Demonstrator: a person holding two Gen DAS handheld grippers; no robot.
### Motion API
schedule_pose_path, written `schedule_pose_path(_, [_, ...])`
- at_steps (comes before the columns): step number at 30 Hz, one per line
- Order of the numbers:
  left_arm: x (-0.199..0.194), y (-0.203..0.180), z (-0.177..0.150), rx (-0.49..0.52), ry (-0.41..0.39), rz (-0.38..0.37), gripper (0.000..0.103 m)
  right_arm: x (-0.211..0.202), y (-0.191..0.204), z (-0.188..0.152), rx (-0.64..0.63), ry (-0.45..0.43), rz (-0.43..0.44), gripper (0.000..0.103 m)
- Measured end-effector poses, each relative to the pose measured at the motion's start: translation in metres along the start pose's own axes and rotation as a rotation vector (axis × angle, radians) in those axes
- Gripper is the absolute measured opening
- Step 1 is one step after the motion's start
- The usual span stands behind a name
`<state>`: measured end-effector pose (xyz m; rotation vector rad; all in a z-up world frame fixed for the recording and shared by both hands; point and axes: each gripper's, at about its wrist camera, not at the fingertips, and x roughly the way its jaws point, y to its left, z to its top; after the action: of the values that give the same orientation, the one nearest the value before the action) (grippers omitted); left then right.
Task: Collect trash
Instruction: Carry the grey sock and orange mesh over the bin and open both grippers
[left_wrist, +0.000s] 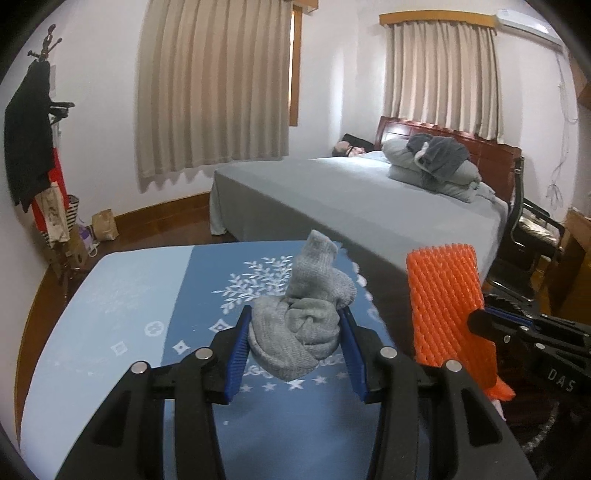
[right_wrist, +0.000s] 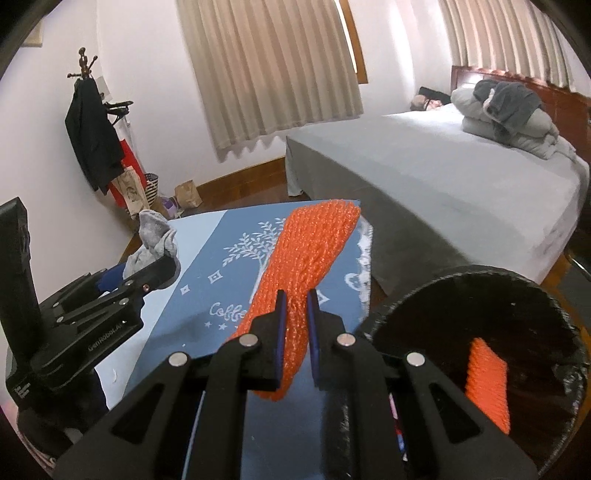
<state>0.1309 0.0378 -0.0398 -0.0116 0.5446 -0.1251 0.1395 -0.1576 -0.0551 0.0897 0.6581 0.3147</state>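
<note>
Left gripper (left_wrist: 293, 341) grips grey sock (left_wrist: 306, 314); right gripper (right_wrist: 295, 328) pinches orange foam net (right_wrist: 299, 258).

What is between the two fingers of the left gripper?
A bundle of grey socks sits between the left gripper fingers, pads against its sides. The left wrist view shows this.

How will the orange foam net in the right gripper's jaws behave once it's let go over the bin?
The orange foam net looks light and springy: it stands up from the right gripper without drooping. Squeezed thin between the jaws, it probably re-expands on release. It may drift rather than drop straight into the black bin.
</note>
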Motion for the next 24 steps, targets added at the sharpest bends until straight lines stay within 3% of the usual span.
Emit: schedule_pose_path(24, [-0.014,-0.11,0.007,0.13,-0.032,-0.196,0.046,-0.077,-0.083,-0.033,0.124,-0.083,-0.185,0.01])
